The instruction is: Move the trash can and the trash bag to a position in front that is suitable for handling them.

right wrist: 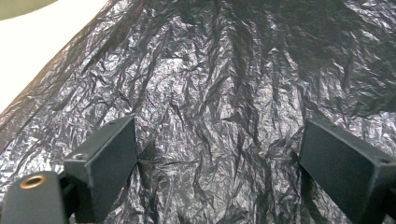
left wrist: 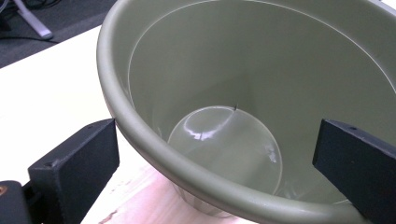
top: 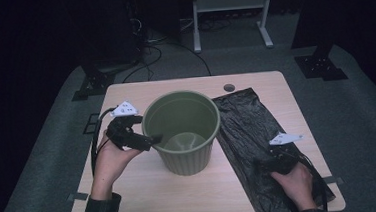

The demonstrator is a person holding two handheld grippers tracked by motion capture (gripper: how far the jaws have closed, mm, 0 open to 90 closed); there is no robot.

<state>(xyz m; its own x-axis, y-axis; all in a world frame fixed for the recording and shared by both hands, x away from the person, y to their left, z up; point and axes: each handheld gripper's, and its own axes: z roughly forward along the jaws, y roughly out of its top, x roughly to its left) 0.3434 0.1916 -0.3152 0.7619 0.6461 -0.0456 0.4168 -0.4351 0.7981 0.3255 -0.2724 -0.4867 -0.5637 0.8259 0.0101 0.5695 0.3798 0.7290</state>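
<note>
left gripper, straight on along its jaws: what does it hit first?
Most likely the green bin's rim. The left gripper is open and straddles the near wall, one jaw outside, one inside. Further advance would seat the rim between the jaws. How much gap remains is hard to judge.

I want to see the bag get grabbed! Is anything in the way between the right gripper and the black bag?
Nothing visible is. The right gripper hangs just over the black bag, jaws open, with only crinkled plastic between them. The green bin stands off to the side.
</note>
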